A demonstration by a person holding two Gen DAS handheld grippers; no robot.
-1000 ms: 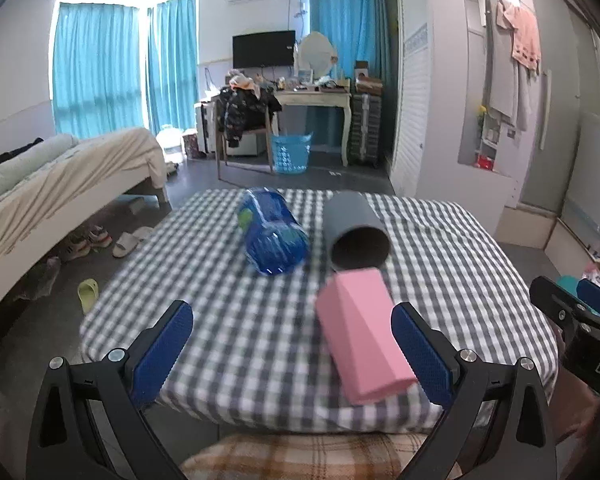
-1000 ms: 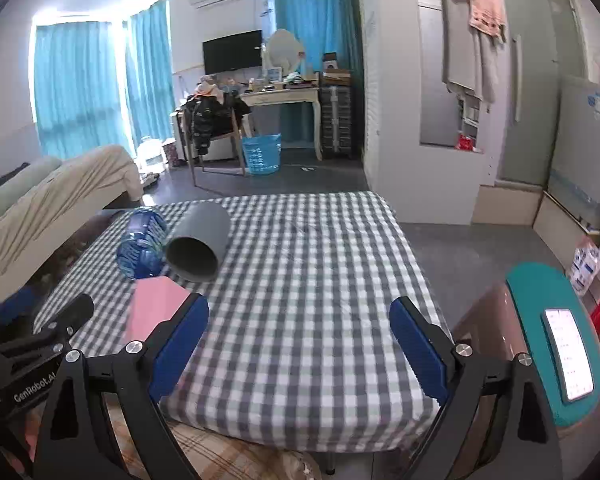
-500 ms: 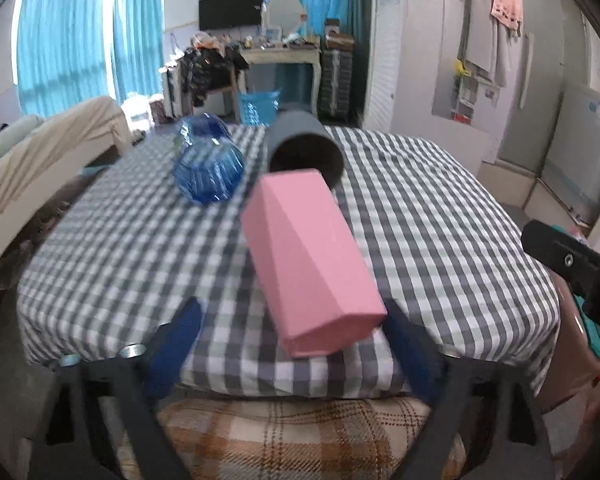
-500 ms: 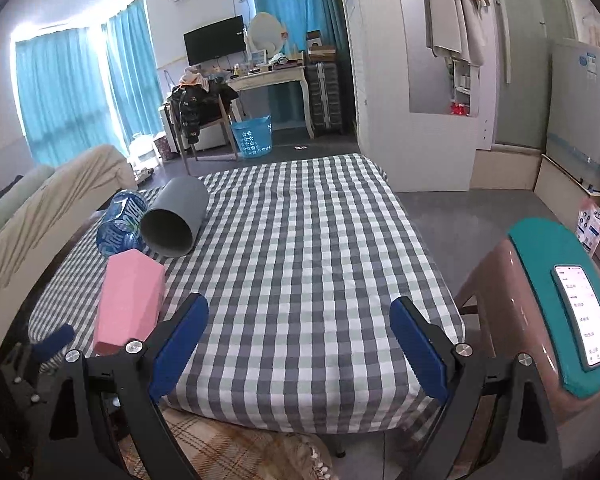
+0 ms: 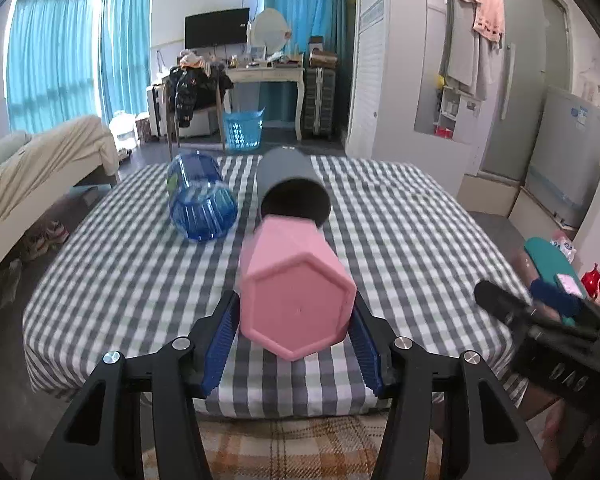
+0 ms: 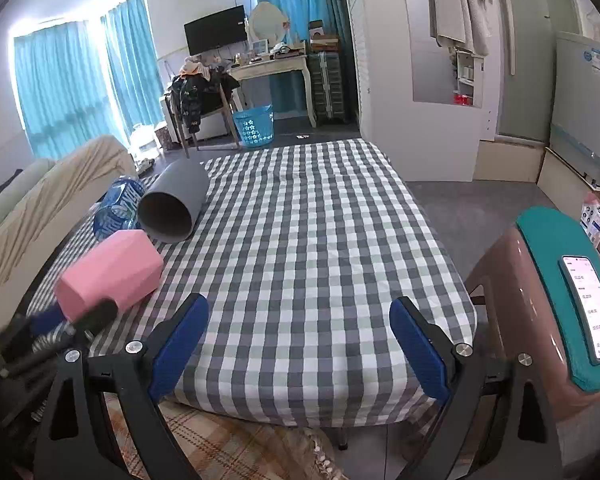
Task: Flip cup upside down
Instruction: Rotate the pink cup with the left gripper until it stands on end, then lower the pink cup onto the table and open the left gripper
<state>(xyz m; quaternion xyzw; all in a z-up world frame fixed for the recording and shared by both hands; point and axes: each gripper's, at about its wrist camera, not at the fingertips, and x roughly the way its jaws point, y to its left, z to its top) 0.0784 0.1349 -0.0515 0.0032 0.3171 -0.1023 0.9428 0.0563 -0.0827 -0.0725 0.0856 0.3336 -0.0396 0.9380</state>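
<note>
The left gripper (image 5: pixel 296 336), wide open a second ago, has closed on the base end of the pink cup (image 5: pixel 296 296) lying on the checked tabletop (image 5: pixel 400 220), so flipping can begin, while the right gripper (image 6: pixel 298 344) hangs wide open and empty.

Pink cup (image 5: pixel 296 304): I see matt, smooth plastic.
Grey cup (image 5: pixel 290 184): matt, I judge plastic.
Blue bottle (image 5: pixel 200 200): glossy, ribbed clear plastic.
Tablecloth (image 6: pixel 312 248): I read woven checked cloth.
Left gripper (image 5: pixel 294 340) pads (image 5: pixel 220 340): ridged blue, arms black plastic.
Right gripper (image 6: pixel 300 340): I see bright metal screws.
</note>
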